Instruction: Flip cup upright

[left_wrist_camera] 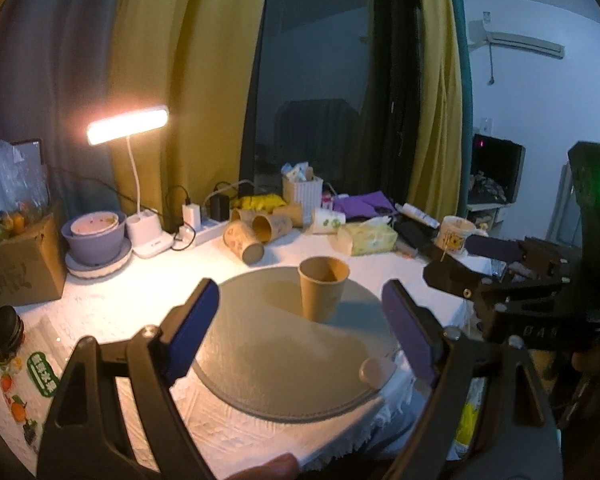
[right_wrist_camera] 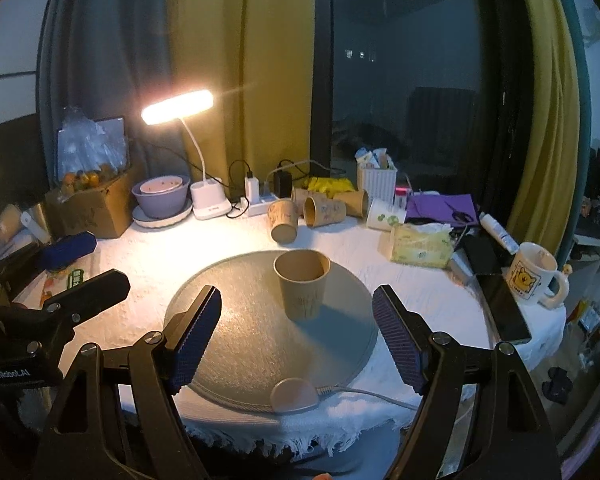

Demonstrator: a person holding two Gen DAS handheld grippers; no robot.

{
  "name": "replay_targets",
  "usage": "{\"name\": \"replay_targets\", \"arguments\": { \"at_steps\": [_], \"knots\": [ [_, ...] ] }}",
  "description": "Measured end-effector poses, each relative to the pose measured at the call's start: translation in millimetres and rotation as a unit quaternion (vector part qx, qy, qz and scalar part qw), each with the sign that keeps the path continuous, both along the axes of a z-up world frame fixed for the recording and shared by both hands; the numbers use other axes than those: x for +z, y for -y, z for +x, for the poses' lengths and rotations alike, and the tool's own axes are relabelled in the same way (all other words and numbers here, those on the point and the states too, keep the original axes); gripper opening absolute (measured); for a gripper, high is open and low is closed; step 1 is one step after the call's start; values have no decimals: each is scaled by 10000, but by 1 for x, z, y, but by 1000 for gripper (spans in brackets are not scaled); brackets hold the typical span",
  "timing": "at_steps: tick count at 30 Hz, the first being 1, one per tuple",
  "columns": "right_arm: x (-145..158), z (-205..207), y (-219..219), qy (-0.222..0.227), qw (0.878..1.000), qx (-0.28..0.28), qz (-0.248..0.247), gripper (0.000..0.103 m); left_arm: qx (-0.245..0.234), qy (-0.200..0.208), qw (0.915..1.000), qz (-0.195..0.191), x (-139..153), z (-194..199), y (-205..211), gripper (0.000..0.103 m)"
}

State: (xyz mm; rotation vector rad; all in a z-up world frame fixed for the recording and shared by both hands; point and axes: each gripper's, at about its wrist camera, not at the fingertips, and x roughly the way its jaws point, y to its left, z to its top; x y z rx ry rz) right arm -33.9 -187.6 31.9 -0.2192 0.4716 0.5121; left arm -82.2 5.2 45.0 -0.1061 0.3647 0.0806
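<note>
A brown paper cup (left_wrist_camera: 323, 293) stands upright, mouth up, on the far part of a round grey mat (left_wrist_camera: 276, 364); it also shows in the right wrist view (right_wrist_camera: 302, 288) on the mat (right_wrist_camera: 260, 344). My left gripper (left_wrist_camera: 300, 328) is open and empty, held back from the cup above the mat's near side. My right gripper (right_wrist_camera: 298, 334) is open and empty, also short of the cup. The right gripper's body shows at the right of the left wrist view (left_wrist_camera: 512, 300); the left one shows at the left of the right wrist view (right_wrist_camera: 56, 280).
Several paper cups (right_wrist_camera: 312, 210) lie on their sides at the back. A lit desk lamp (right_wrist_camera: 178, 106), purple bowl (right_wrist_camera: 160, 198), power strip (right_wrist_camera: 260, 206), tissue pack (right_wrist_camera: 420, 242), black phone (right_wrist_camera: 504, 308) and yellow-print mug (right_wrist_camera: 534, 272) ring the mat. A mat tab and cable (right_wrist_camera: 294, 394) sit at the near edge.
</note>
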Motion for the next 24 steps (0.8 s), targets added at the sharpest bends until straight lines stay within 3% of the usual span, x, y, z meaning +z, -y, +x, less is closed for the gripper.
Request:
{"name": "replay_targets", "arguments": {
  "at_steps": [24],
  "knots": [
    [35, -37, 0, 432, 9990, 131, -22, 81, -3, 663, 9977, 116, 29, -31, 5, 85]
  ]
}}
